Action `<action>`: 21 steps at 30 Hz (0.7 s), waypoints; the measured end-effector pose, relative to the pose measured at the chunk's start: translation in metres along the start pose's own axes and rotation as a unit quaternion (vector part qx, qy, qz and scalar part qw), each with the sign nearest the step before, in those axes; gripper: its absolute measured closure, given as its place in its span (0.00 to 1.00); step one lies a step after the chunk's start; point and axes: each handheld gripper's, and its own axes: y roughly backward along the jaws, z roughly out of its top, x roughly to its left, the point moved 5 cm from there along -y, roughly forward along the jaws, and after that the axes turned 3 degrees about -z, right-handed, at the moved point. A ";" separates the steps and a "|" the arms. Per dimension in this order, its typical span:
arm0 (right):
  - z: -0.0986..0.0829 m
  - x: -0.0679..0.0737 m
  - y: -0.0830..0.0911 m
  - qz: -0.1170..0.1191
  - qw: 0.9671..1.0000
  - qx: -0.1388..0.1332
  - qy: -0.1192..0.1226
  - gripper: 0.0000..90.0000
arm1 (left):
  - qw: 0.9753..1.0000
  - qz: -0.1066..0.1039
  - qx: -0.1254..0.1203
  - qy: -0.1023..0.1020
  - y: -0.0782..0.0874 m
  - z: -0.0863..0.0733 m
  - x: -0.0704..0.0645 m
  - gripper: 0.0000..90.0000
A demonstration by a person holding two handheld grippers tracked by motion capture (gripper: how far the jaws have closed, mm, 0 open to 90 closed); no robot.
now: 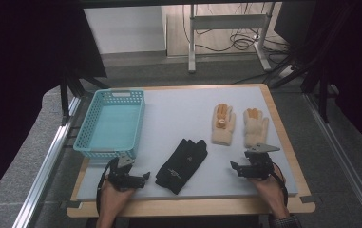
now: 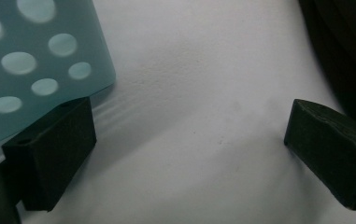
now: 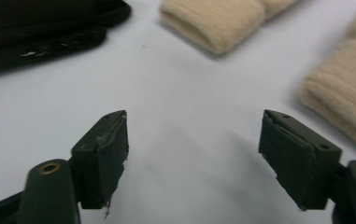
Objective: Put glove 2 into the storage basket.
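A pale grey counter with a wooden border stands on a grey carpeted floor, with desk legs and loose cables in the background. A turquoise plastic basket with perforated walls sits along the counter's left edge, reaching its far left corner. A black glove lies flat near the middle of the near edge, fingers pointing away from the person. Two cream woolly gloves with orange fingertips, one beside the other, lie side by side near the right edge. The left gripper rests low at the near left corner, between the basket's near wall and the black glove, its jaws wide apart over bare counter and holding nothing. The right gripper sits near the near right corner, just in front of the cream gloves, its jaws also spread wide and empty. A hand holds each gripper from the near edge
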 end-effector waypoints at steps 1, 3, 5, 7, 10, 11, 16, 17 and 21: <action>-0.001 -0.002 -0.002 -0.004 1.000 0.001 0.000 0.25 | 1.000 0.000 0.000 0.000 0.000 0.000 0.000 0.03; -0.005 -0.001 -0.008 -0.015 1.000 0.007 0.011 0.22 | 1.000 0.000 0.001 0.001 0.000 0.000 0.000 0.03; -0.005 0.001 -0.008 -0.023 1.000 0.007 0.020 0.22 | 1.000 0.000 -0.002 0.004 0.000 0.001 -0.001 0.03; -0.006 0.000 -0.008 -0.021 1.000 0.006 0.016 0.22 | 1.000 0.000 0.000 0.004 0.000 0.001 -0.001 0.03; -0.006 0.000 -0.008 -0.023 1.000 0.006 0.016 0.21 | 1.000 0.003 0.001 0.008 0.000 0.001 0.000 0.04; -0.006 0.000 -0.008 -0.023 1.000 0.006 0.016 0.21 | 1.000 0.005 0.001 0.012 0.001 0.002 -0.001 0.05; -0.006 0.000 -0.008 -0.023 1.000 0.005 0.016 0.21 | 1.000 -0.011 0.008 0.009 0.006 0.007 -0.011 0.07; -0.006 0.000 -0.008 -0.023 1.000 0.005 0.016 0.21 | 1.000 -0.013 0.009 0.006 0.007 0.009 -0.014 0.07; -0.006 0.000 -0.008 -0.023 1.000 0.005 0.016 0.21 | 1.000 -0.030 0.006 0.002 0.015 0.022 -0.026 0.06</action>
